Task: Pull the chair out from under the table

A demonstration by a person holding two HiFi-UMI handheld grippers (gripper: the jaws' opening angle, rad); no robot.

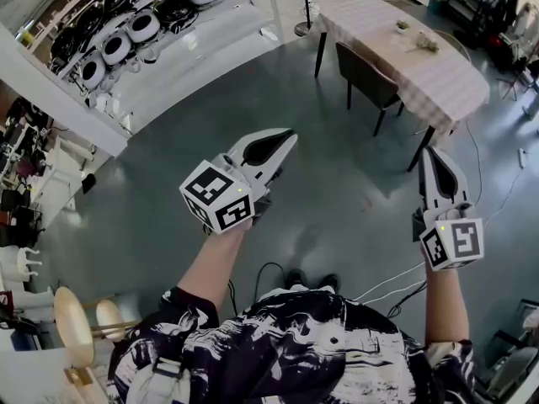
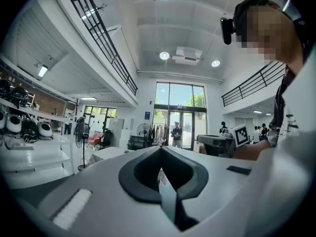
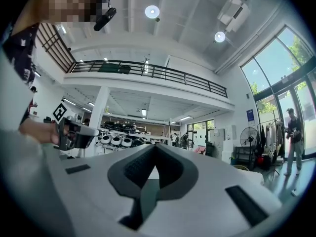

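Observation:
In the head view a dark chair (image 1: pixel 367 81) stands tucked against the near side of a long table (image 1: pixel 438 74) covered with a pale checked cloth, at the upper right. Both grippers are held in the air well short of it, over grey floor. My left gripper (image 1: pixel 286 137) points toward the table with its jaws shut and nothing between them. My right gripper (image 1: pixel 429 154) hangs to the right, near the table's closest leg, also shut and empty. The left gripper view (image 2: pixel 160 149) and the right gripper view (image 3: pixel 155 149) each show closed jaws aimed level across the hall.
A white shelf unit (image 1: pixel 126 32) with several round black-and-white items runs along the upper left. A standing fan (image 1: pixel 299 7) is beyond the table's far end. Cables (image 1: pixel 396 284) trail on the floor by my feet. A person (image 2: pixel 176 134) stands at the glass doors.

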